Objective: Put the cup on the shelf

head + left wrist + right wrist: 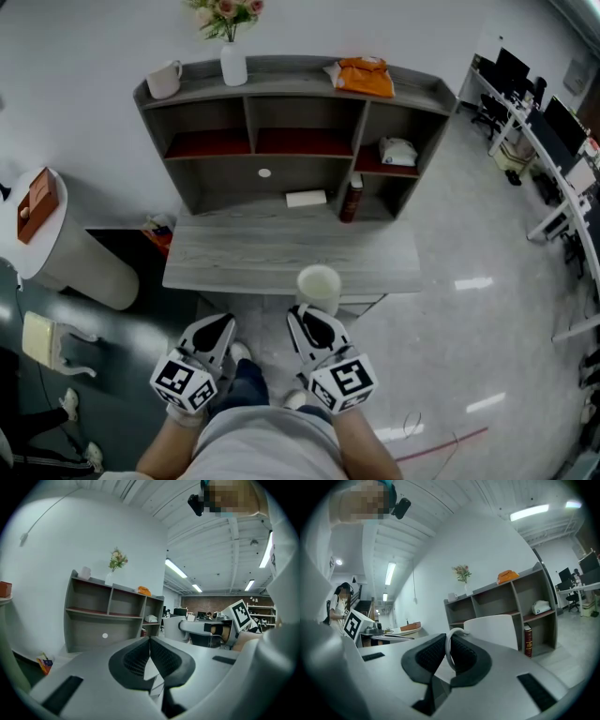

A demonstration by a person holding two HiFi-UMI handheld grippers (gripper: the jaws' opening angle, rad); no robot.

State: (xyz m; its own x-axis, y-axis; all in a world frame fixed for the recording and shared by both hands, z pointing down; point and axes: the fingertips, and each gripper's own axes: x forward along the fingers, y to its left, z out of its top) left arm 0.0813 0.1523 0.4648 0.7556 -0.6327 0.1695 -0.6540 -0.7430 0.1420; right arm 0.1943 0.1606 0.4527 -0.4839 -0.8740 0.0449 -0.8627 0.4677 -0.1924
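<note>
Head view: the white cup is at the near edge of the grey desk, at 12 o'clock from the right gripper. The left gripper hangs at 9 o'clock from the right one. The shelf stands at 12 o'clock behind the desk, with a mug on its top at 11 o'clock.

Left gripper view: the jaws are together, with nothing between them.

Right gripper view: the jaws are clamped on the handle of the cup. The shelf is behind at 2 o'clock.
</note>
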